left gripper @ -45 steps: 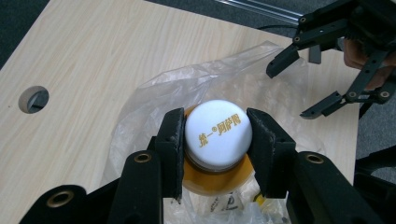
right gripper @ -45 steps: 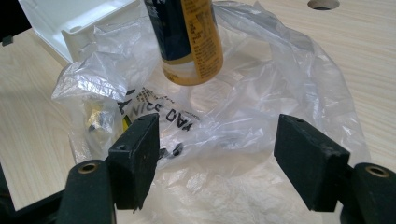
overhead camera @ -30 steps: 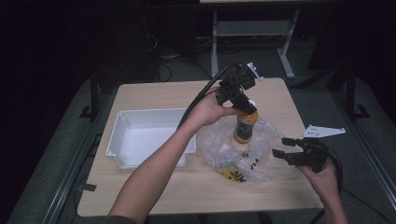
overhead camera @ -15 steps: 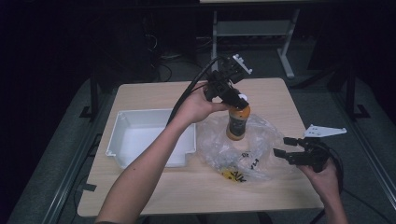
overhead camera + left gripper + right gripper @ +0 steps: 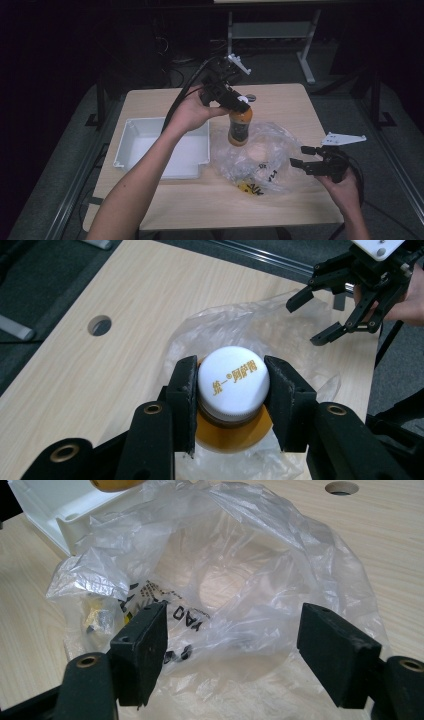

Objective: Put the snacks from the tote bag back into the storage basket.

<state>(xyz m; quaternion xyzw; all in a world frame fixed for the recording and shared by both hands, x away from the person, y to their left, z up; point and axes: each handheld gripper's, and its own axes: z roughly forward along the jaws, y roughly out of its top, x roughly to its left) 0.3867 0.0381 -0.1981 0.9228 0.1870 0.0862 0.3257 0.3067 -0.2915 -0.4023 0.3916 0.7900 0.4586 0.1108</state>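
Left gripper [image 5: 231,390] fingers clamp bottle [image 5: 239,126] cap [image 5: 233,378] (orange Chinese print) above bag [image 5: 215,580]; right gripper [image 5: 232,645] fingers spread, empty.

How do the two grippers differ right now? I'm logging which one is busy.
The left gripper is shut on the bottle cap, holding it up above the bag; the right gripper is open and grips nothing. The left is raised over the table; the right sits low, its jaws at the bag's edge. Both are black, two-jawed and hand-held.
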